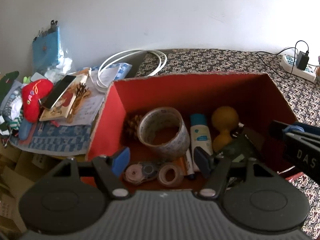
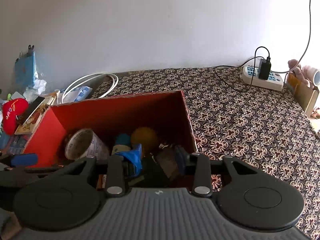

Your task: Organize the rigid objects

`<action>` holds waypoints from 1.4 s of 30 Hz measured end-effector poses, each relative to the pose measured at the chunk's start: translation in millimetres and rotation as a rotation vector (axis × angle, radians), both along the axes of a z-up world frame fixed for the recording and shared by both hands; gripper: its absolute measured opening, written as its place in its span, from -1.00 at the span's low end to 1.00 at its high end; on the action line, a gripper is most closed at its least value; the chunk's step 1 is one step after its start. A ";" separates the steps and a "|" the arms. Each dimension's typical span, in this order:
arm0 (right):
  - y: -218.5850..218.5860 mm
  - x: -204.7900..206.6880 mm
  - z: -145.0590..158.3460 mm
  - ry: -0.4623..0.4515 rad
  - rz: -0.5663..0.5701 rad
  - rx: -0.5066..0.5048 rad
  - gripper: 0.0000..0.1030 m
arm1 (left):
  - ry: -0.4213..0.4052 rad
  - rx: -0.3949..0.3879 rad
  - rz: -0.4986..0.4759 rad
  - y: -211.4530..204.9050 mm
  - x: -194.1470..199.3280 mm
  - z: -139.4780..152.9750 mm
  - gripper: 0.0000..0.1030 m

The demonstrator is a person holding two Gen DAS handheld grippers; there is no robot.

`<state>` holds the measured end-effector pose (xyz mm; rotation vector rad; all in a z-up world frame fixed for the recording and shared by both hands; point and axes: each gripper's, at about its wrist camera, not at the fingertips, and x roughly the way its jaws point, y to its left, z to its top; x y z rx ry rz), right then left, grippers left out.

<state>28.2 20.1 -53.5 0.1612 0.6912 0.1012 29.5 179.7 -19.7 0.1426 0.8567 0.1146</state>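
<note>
left gripper (image 1: 163,161): spread wide, nothing between the pads, hanging over the near end of the box (image 1: 120,104).
right gripper (image 2: 158,163): spread too, over the box's right near corner; a dark flat item sits just below the gap, can't tell what it is or whether it's touched.
contents: tape roll (image 1: 164,132) ahead of the left gripper, bottle (image 1: 201,134) and yellow toy (image 1: 224,124) ahead-right, small tape (image 1: 170,175) right under it.
next: probably lift both straight up, clear of the walls, before fetching from the clutter off to the left.
</note>
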 end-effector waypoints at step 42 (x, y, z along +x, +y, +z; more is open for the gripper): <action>7.9 5.5 -8.9 0.047 0.035 -0.006 -0.62 | 0.028 0.002 -0.003 -0.3 2.1 -10.7 0.36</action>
